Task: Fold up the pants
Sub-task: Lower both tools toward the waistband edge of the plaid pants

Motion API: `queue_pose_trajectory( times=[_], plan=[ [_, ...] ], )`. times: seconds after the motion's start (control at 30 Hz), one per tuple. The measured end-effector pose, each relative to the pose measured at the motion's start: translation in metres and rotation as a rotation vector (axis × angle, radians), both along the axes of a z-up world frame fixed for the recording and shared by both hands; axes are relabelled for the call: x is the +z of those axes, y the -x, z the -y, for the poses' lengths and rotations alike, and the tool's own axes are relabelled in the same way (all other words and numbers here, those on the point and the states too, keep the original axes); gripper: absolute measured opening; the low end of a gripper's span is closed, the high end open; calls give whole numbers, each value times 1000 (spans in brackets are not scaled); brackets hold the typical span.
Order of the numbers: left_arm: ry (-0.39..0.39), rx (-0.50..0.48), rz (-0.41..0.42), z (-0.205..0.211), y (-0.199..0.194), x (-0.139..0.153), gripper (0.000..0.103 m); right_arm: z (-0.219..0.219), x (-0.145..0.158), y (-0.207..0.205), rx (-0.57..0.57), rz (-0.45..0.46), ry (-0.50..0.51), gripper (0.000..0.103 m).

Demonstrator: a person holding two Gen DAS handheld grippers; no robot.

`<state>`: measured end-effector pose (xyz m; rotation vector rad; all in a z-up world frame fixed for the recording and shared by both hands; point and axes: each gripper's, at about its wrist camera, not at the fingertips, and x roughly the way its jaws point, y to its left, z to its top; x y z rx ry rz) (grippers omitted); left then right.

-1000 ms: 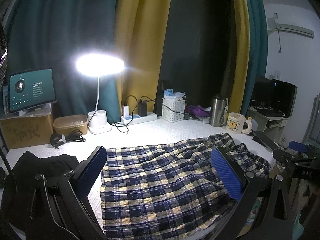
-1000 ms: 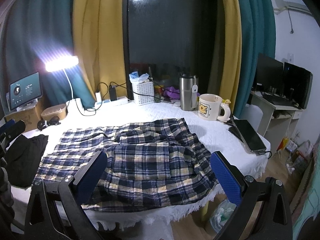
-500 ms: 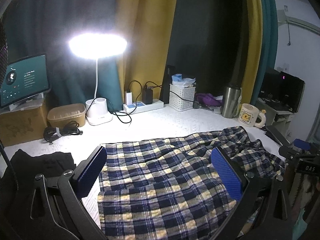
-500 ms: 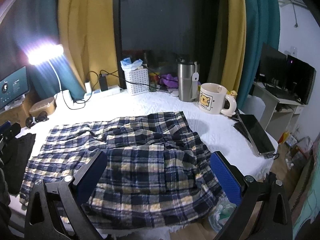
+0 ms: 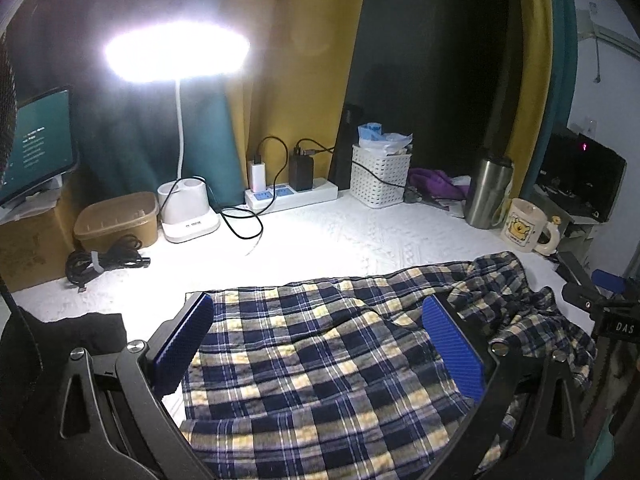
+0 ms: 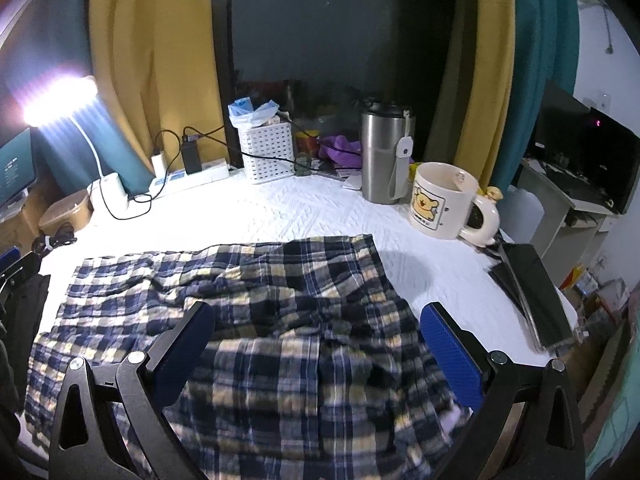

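Note:
Navy, cream and yellow plaid pants (image 5: 320,360) lie spread across the white-covered table (image 5: 340,240), rumpled at their right end. My left gripper (image 5: 316,344) hovers open over the left part of the pants, blue pads wide apart with nothing between them. In the right wrist view the same pants (image 6: 248,300) fill the near half of the table. My right gripper (image 6: 316,348) is open low over the bunched waist end near the table's front edge. The other gripper's black body shows at the far right of the left wrist view.
A lit desk lamp (image 5: 176,54), power strip (image 5: 292,196), white basket (image 5: 380,176), steel tumbler (image 6: 386,160) and bear mug (image 6: 444,200) line the back. A black garment (image 5: 60,344) lies at the left. A dark tablet (image 6: 532,292) rests at the right edge.
Both grippers have moved forward and lower toward the pants, which now loom larger in both views. The pants lie as before and both grippers stay open.

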<state>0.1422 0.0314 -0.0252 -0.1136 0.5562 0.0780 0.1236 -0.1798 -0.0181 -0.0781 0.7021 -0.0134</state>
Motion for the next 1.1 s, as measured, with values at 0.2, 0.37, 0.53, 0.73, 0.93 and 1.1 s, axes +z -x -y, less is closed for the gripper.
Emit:
queue_pose_trajectory(
  times=[0.2, 0.37, 0.53, 0.73, 0.93, 1.1],
  plan=[
    [-32, 22, -65, -12, -31, -14, 103, 4, -10, -39, 6, -32, -6, 103],
    [-23, 65, -137, -31, -55, -32, 103, 12, -20, -70, 12, -61, 3, 103],
    [-20, 101, -192, -49, -74, -45, 103, 29, -20, -95, 19, -74, -42, 103],
    [1, 112, -260, -67, -96, -65, 103, 37, -27, -123, 15, -99, -20, 103],
    [30, 133, -333, -82, -111, -87, 103, 57, -47, -153, -21, -158, -6, 103],
    [44, 141, -385, -91, -119, -101, 103, 64, -66, -169, -26, -210, -11, 103]
  ],
)
